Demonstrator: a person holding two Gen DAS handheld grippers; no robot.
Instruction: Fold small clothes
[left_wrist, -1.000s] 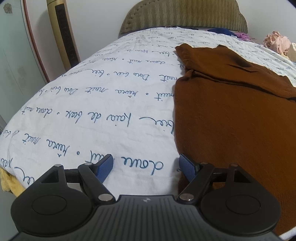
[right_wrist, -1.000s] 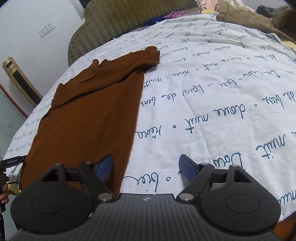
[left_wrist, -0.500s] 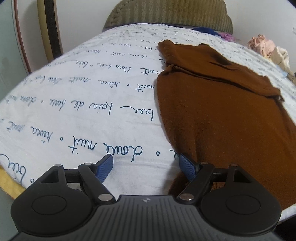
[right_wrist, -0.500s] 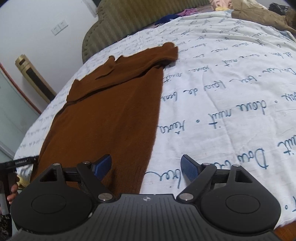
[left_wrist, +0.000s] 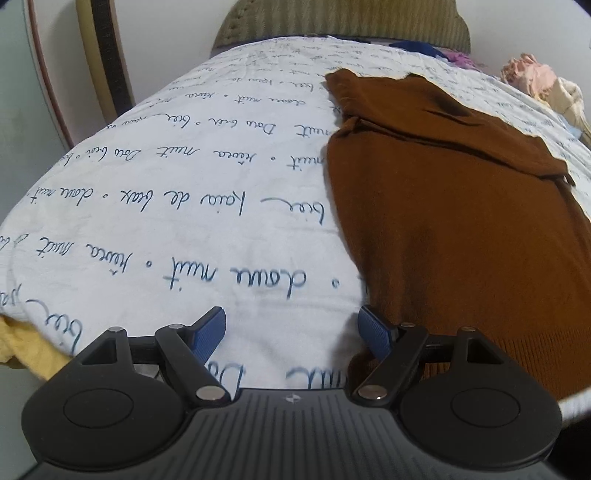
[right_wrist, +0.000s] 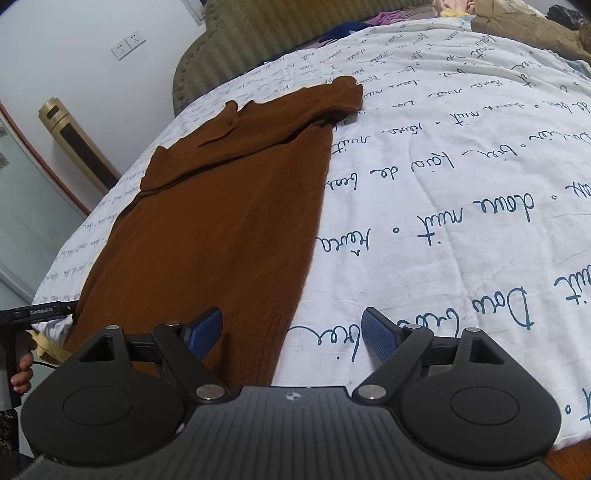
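A brown knit top (left_wrist: 450, 206) lies flat on a white bedspread (left_wrist: 192, 192) printed with blue script, its sleeves folded across near the far end. My left gripper (left_wrist: 291, 334) stands open at the garment's near left hem corner, its right finger at the brown edge, nothing between the pads. In the right wrist view the same top (right_wrist: 221, 229) stretches away, and my right gripper (right_wrist: 293, 334) is open over its near right hem corner, the left finger above the knit and the right finger above the bedspread (right_wrist: 461, 206).
A padded olive headboard (left_wrist: 340, 22) closes the far end of the bed. Loose clothes lie at the back: pink and cream (left_wrist: 535, 81), tan (right_wrist: 524, 26). A gold appliance (right_wrist: 74, 144) stands by the wall. A hand on the other gripper's handle (right_wrist: 18, 354) shows at the left edge.
Both views have shifted slightly, and the hem now sits closer to each gripper's fingers. Both grippers stay open.
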